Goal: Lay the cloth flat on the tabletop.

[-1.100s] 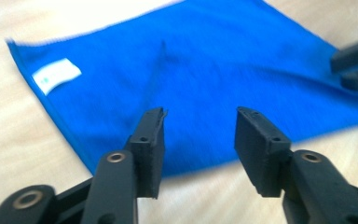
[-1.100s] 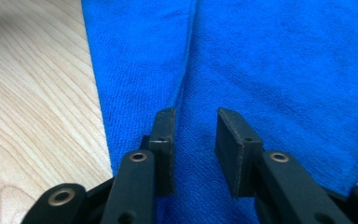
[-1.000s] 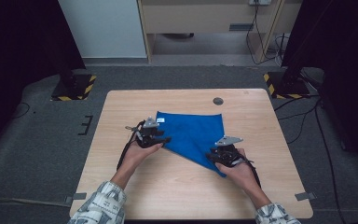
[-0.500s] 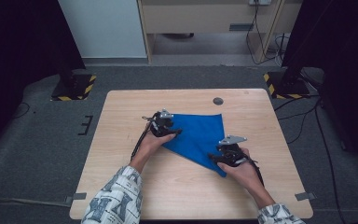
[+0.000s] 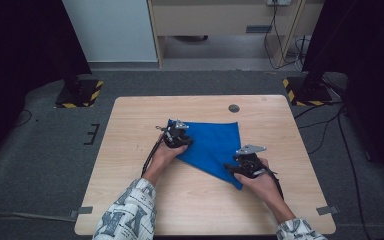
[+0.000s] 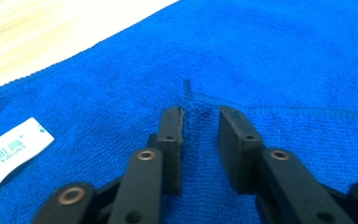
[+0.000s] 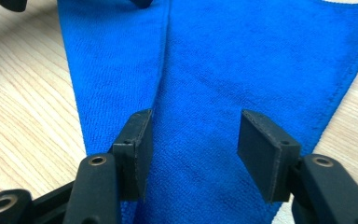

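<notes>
Both grippers are working on a blue cloth (image 5: 211, 145) lying folded on the wooden table (image 5: 130, 195), slightly right of its middle. Sitting at the cloth's far-left corner, the left gripper (image 5: 176, 136) is pressing down onto the fabric; its jaws have just been closing, and in the left gripper view a small raised corner of the cloth's hem (image 6: 187, 95) is standing between the fingertips (image 6: 172, 122) with a narrow gap remaining, so whether the pads are already pinching it cannot be told. A white label (image 6: 10, 153) is lying on the cloth left of that gripper. Resting at the cloth's near-right point, the right gripper (image 5: 243, 163) is holding its jaws apart over flat fabric, having opened within the last second, and is gripping nothing. In the right gripper view, a fold line (image 7: 163, 60) is running away from its left fingertip (image 7: 137, 137).

Far beyond the cloth, a small dark round disc (image 5: 234, 108) is sitting near the table's far edge, well apart from both hands. Nothing is lying between the grippers except the cloth itself.
</notes>
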